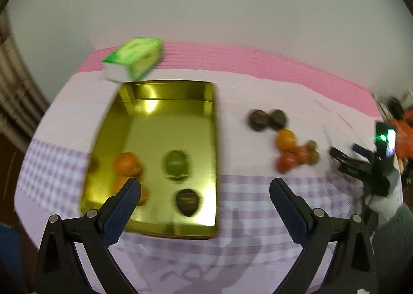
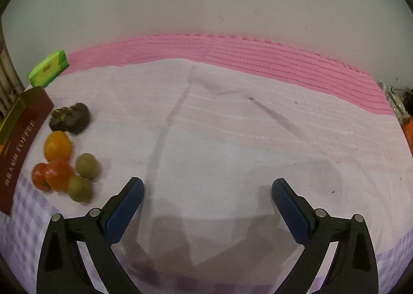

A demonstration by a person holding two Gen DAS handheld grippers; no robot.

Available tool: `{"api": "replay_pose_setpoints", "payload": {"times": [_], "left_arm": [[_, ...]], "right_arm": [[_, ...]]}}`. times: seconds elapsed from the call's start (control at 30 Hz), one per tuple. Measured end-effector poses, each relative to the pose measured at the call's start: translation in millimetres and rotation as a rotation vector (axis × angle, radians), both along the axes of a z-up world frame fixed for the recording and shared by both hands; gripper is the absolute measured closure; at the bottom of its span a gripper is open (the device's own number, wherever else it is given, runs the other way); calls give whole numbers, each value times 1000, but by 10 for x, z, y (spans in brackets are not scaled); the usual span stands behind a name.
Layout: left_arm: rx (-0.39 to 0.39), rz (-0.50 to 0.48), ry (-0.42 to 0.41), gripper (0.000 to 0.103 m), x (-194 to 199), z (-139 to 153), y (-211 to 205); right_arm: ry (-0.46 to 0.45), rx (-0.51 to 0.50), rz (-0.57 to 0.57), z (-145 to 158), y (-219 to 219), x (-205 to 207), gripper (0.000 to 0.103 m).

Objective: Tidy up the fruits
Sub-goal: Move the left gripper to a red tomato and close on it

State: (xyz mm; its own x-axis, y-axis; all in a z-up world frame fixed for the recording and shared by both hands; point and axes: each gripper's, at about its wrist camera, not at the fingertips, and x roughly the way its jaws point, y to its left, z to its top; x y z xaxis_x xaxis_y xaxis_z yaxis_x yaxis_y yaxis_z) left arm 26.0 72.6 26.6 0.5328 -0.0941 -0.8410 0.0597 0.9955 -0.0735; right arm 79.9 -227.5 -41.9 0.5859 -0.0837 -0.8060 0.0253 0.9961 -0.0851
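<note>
A gold metal tray (image 1: 165,123) lies on the cloth and holds an orange fruit (image 1: 127,163), a green fruit (image 1: 176,163) and a dark brown fruit (image 1: 188,201); another orange fruit sits partly behind my left finger. My left gripper (image 1: 205,192) is open and empty above the tray's near right corner. A loose pile lies to the right: two dark fruits (image 1: 268,119), an orange (image 1: 286,139), red tomatoes (image 1: 290,160) and small green fruits (image 1: 312,150). In the right wrist view the pile shows at the left, with the orange (image 2: 57,145), tomatoes (image 2: 51,174) and green fruits (image 2: 87,165). My right gripper (image 2: 207,192) is open and empty over bare cloth.
A green tissue pack (image 1: 134,58) lies behind the tray, also in the right wrist view (image 2: 47,72). The tray's maroon outer side (image 2: 23,134) shows at the left edge. The pink and lilac checked cloth (image 2: 232,126) covers the table. The right gripper (image 1: 361,165) shows at the far right.
</note>
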Motion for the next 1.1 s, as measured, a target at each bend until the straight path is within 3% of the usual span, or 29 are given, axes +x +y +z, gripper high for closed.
{"api": "replay_pose_setpoints", "payload": {"times": [0.37, 0.83, 0.9, 1.1], "left_arm": [[17, -167, 55, 6, 223, -380, -741], [40, -235, 122, 33, 572, -748, -1032], [37, -238, 135, 43, 624, -784, -1037], [39, -272, 123, 44, 702, -780, -1124]], "right_arm": [[0, -7, 69, -23, -96, 3, 0], [1, -7, 69, -21, -88, 1, 0], [1, -7, 69, -20, -84, 4, 0], [2, -6, 67, -19, -84, 6, 0]]}}
